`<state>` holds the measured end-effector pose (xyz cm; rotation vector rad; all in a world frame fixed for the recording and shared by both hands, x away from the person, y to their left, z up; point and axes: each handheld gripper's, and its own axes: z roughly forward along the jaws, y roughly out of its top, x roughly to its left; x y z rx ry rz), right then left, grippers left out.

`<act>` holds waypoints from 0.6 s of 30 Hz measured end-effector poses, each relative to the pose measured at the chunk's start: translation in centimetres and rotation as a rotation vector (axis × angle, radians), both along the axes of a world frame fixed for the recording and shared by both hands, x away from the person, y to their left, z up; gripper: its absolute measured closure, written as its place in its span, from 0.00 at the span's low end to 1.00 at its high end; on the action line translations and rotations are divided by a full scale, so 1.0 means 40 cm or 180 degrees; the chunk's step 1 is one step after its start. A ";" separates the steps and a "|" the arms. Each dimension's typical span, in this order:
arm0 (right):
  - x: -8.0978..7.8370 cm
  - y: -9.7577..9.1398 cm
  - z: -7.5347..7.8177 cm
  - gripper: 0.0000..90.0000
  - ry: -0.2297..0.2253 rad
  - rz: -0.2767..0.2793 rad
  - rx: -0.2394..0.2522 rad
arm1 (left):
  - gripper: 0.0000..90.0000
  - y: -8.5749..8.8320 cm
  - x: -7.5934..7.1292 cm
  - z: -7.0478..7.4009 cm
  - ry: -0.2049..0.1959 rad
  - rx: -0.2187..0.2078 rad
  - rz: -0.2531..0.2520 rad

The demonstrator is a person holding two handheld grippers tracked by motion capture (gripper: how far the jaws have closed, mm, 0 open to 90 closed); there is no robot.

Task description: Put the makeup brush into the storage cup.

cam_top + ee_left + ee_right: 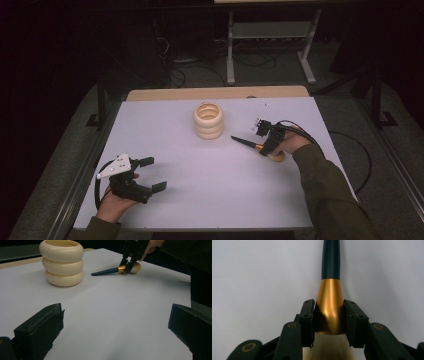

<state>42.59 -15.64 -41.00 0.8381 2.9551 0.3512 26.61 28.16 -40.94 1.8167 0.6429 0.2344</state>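
The right gripper was at the right side of the white worktop, and the person's right hand held it from behind, with the olive sleeve coming in from the lower right corner. The gripper pointed down toward the worktop and a little to the left. Its fingers were closed on the gold collar of the makeup brush, one on each side, just above the pale bristles. The brush lay on the worktop or very close to it; this was hard to judge. Its dark handle pointed toward the cream ribbed holder, which stood upright near the far middle of the worktop, apart from the brush tip. The left gripper rested at the near left part of the worktop, held by the left hand, and it pointed to the right. Its fingers stood wide apart with nothing between them.
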 end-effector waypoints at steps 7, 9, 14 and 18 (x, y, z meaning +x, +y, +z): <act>-0.011 -0.014 0.013 0.69 -0.0060 -0.0054 0.0164 | 0.00 -0.001 0.000 0.000 0.0006 0.0008 0.0002; -0.016 -0.018 0.015 0.69 -0.0072 -0.0059 0.0195 | 0.00 -0.002 0.000 0.000 0.0007 0.0001 0.0002; -0.031 -0.028 0.025 0.69 -0.0113 -0.0064 0.0289 | 0.00 -0.002 0.000 0.000 0.0010 0.0011 -0.0008; -0.045 -0.033 0.033 0.69 -0.0146 -0.0054 0.0357 | 0.00 -0.004 0.000 0.001 -0.0004 -0.0001 -0.0016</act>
